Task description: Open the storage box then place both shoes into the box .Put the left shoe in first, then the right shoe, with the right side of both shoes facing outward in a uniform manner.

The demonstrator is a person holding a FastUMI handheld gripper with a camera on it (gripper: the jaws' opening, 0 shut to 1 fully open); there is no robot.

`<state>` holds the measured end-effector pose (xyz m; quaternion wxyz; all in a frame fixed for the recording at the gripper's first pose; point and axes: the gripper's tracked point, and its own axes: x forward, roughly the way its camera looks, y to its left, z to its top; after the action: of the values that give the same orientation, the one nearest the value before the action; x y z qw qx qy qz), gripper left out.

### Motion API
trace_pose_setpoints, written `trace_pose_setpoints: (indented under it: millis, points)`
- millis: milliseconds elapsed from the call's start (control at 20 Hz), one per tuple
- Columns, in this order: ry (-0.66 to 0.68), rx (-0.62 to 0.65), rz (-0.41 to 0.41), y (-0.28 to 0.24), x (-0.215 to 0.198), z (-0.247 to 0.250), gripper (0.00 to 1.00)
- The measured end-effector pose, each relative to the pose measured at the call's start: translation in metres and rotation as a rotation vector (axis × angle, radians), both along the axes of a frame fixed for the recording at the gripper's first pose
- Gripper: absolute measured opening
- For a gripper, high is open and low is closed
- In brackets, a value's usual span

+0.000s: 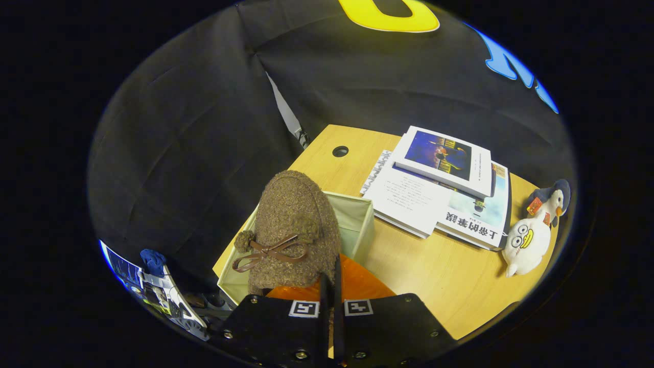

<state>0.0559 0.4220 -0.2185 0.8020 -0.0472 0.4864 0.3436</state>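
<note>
Pinching the brown shoe point(296, 230), fingers point(324, 291) closed, above the storage box point(357, 225).

Your one camera rides on the tool point(331, 291), looking forward along its fingers and steeply down onto the desk point(424, 266). It sits very close above the shoe point(294, 230) and storage box point(357, 225), facing the booth wall beyond.

It looks like a recording booth: black cloth point(194, 133) walls it in. A wooden desk point(434, 276) carries books point(439, 189) and a plush duck point(529, 240) near its far edge.
</note>
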Motion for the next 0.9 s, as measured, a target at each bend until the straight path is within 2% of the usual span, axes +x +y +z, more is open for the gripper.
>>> trace_pose_setpoints:
  millis: [500, 700, 900]
  points:
    - [0.030, -0.047, 0.055, 0.040, -0.012, -0.018, 0.04]
    - [0.042, -0.024, 0.084, 0.052, -0.019, -0.014, 0.04]
    - [-0.029, 0.015, 0.144, 0.063, -0.018, -0.010, 1.00]
